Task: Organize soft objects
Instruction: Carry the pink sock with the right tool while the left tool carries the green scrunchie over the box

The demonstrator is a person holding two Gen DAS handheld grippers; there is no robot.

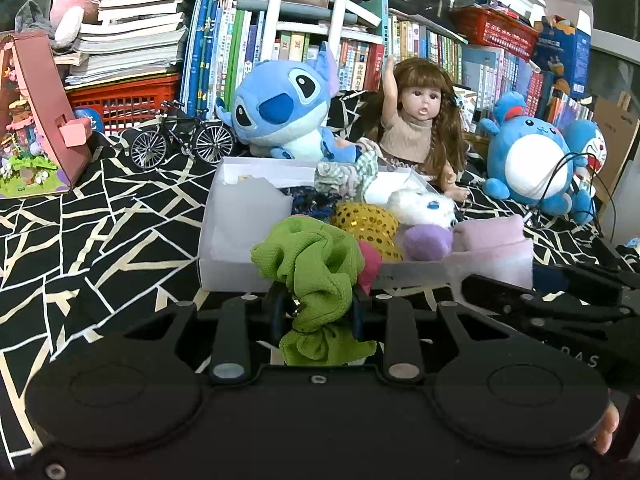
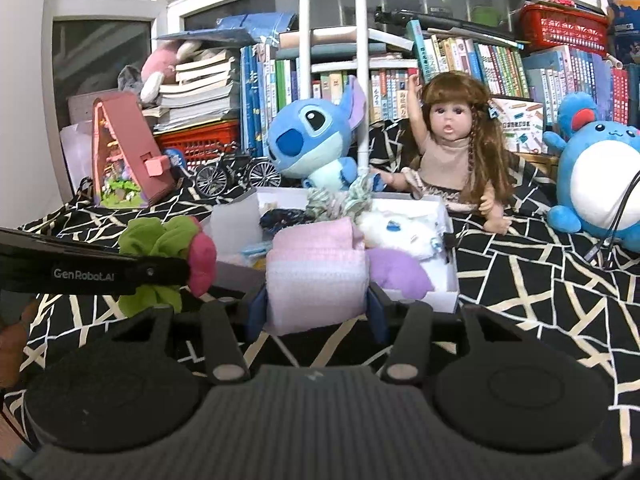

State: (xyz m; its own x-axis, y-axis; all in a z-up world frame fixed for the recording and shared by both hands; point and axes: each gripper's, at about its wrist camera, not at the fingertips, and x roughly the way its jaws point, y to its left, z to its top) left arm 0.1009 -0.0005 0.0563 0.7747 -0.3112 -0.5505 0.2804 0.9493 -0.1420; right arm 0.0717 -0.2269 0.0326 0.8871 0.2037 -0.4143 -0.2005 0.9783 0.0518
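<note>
Right wrist: white box point(image 2: 448, 280) holds white plush point(image 2: 404, 232), purple plush point(image 2: 396, 272).

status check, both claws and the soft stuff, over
Left claw shut on green scrunchie. Right claw shut on pink folded cloth. Both at near edge of white box, already crowded with soft items.

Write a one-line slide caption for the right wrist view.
Right gripper holds a folded pink cloth before the white box.
</note>
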